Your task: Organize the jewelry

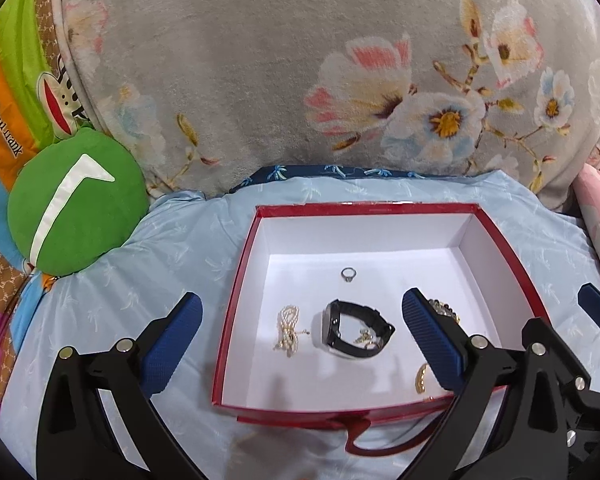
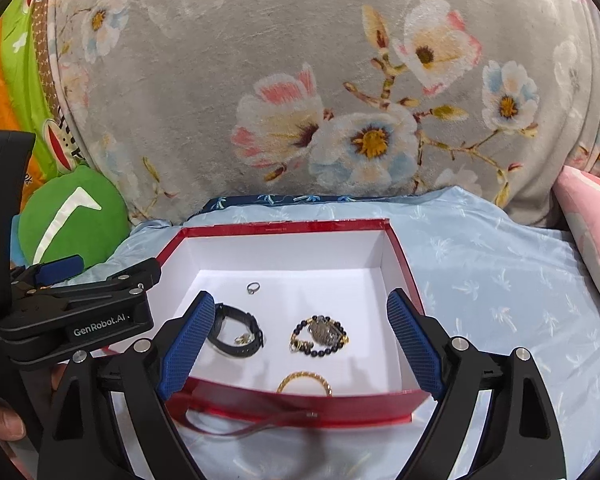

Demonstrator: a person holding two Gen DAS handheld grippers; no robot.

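Red box (image 1: 236, 296) open on blue sheet (image 1: 172, 248). Inside: ring (image 1: 348, 274) at 12 o'clock, watch (image 1: 354, 334) ctr, pearls (image 1: 288, 330) at 9, bead bracelet (image 2: 320, 336) at 3, gold chain (image 2: 304, 383) at 5. Left gripper (image 1: 300, 344) and right gripper (image 2: 300, 344) both spread wide, nothing between pads, hovering at box's near wall.

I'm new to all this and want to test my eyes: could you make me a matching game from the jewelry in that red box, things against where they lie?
Things:
1. ring
2. pearl strand
3. black watch
4. gold bangle

Places:
A. against the near wall of the red box
B. middle of the floor
C. left side
D. farthest back, alone

Pairs: 1-D, 2-C, 3-B, 4-A
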